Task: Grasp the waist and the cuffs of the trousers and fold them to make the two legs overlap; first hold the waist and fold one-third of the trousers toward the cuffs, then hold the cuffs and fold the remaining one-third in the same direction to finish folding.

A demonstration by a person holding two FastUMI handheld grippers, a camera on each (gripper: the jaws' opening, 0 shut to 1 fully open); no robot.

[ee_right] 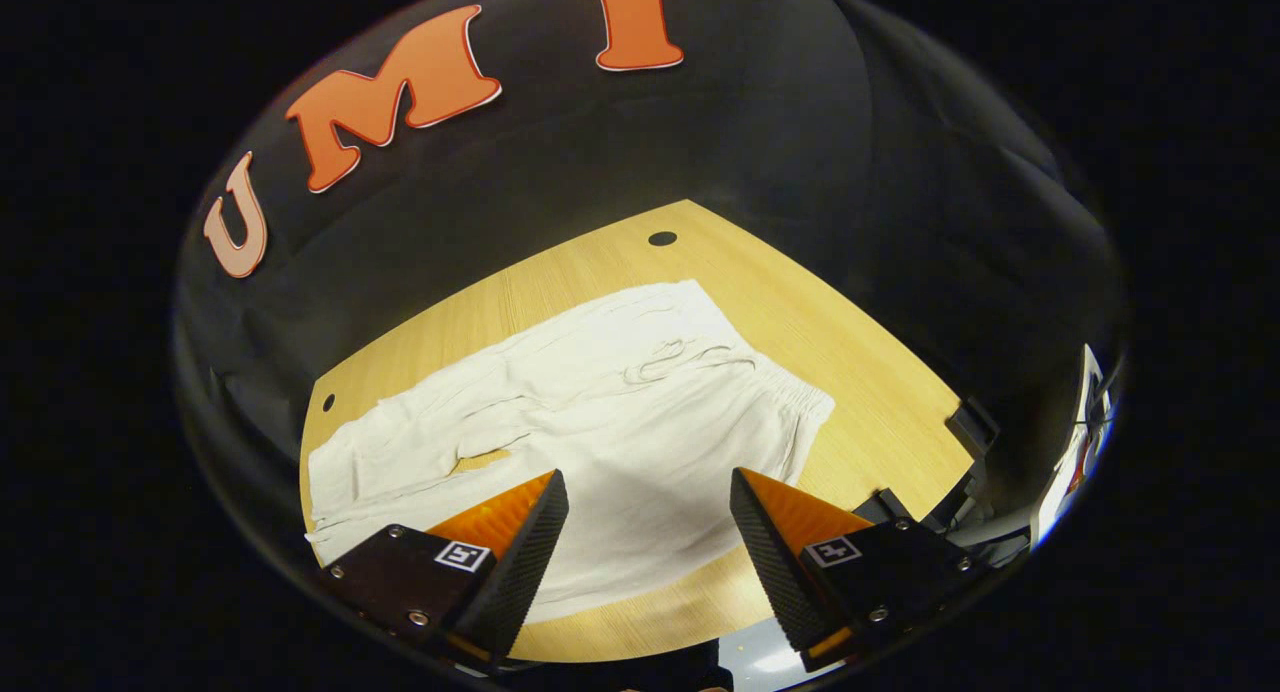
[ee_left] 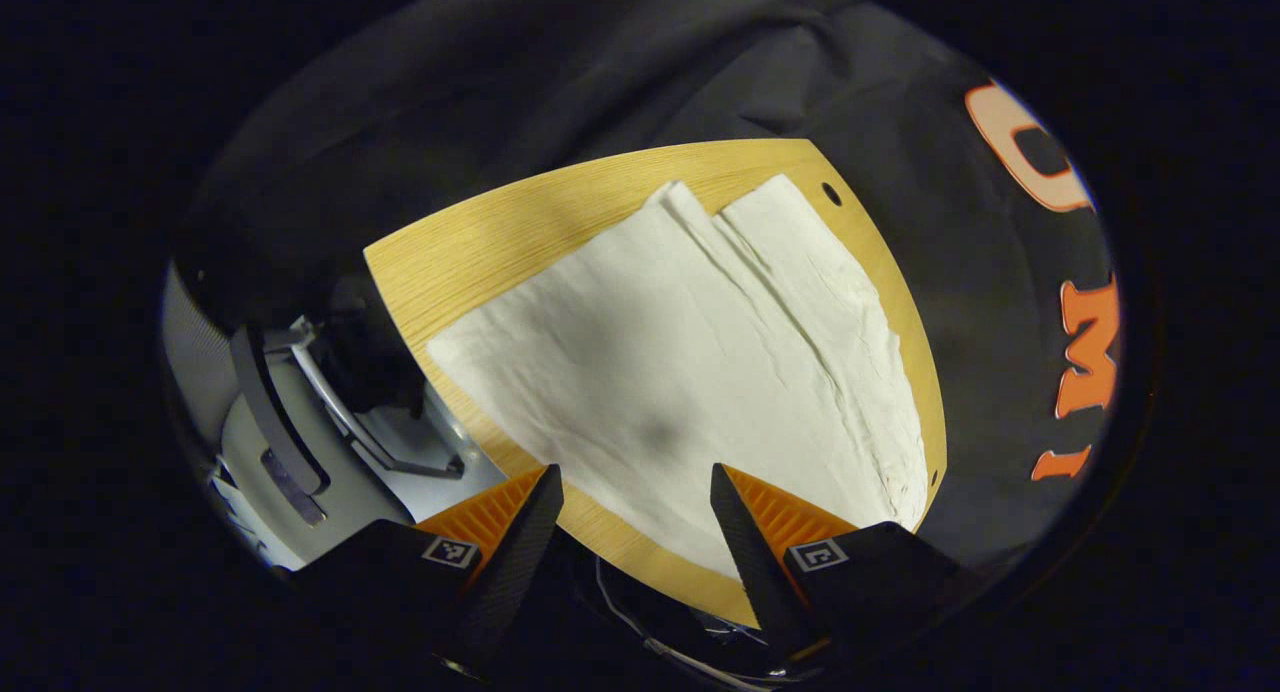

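Your trousers lie flat and unfolded on the table. Both tongs hover spread, holding nothing. Next, pinch the waist and cuffs to overlap the legs.

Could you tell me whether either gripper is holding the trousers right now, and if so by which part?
Nothing is held. The left gripper and right gripper are both open above the trousers, which lie spread flat on the table.

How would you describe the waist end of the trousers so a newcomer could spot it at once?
Start at the wooden table in front of the black booth wall, where pale trousers lie spread flat. In the right gripper view, follow them to the right, to the waistband. Its gathered, puckered edge and the loose drawstring beside it set it apart from the plain cuffs at the left end.
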